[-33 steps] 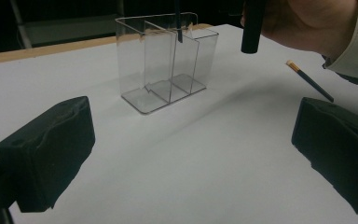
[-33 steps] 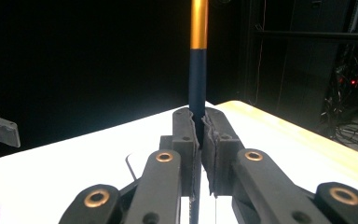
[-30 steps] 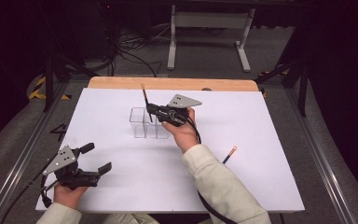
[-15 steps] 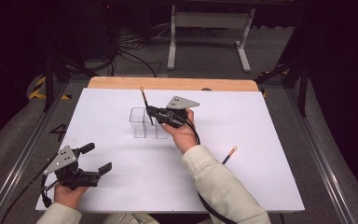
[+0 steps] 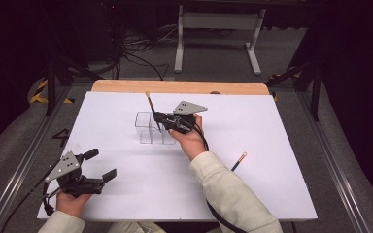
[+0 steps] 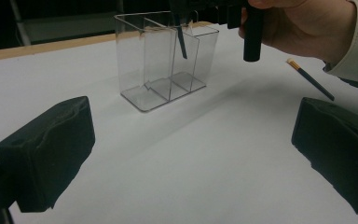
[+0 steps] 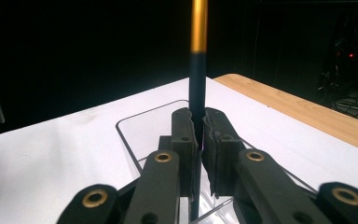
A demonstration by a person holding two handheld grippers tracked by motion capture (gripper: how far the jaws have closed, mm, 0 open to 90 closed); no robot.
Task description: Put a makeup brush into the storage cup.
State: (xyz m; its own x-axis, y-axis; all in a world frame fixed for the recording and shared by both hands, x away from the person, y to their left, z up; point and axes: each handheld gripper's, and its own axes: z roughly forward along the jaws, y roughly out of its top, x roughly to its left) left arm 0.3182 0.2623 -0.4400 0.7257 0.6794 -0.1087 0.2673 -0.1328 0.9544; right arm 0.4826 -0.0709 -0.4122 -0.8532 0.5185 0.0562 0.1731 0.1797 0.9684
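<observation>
A dark room with cables and a metal stand on the floor lies behind the white counter (image 5: 281,194), whose far edge shows a strip of bare wood. Near the middle of the counter we see a clear plastic organiser (image 5: 149,128) with upright dividers that split it into compartments. Our right tongs (image 5: 158,118) hover just above it, clenched on a dark brush (image 5: 151,109) with a gold band near its upper end. In the right gripper view the black pads (image 7: 186,140) press on the brush handle (image 7: 197,93) from both sides, and the brush stands nearly upright, tilted a little. In the left gripper view its lower tip (image 6: 182,44) hangs inside the organiser (image 6: 168,60), above the floor of a compartment; which compartment we cannot tell for sure. The right hand (image 5: 190,141) sits just behind the organiser, on the side nearer to us.

A second brush (image 5: 238,161) lies flat on the counter to the right of our right sleeve, well apart from the organiser.

Our left tongs (image 5: 101,165) rest low at the near left corner of the counter, released, with nothing between the jaws, and they point towards the organiser
</observation>
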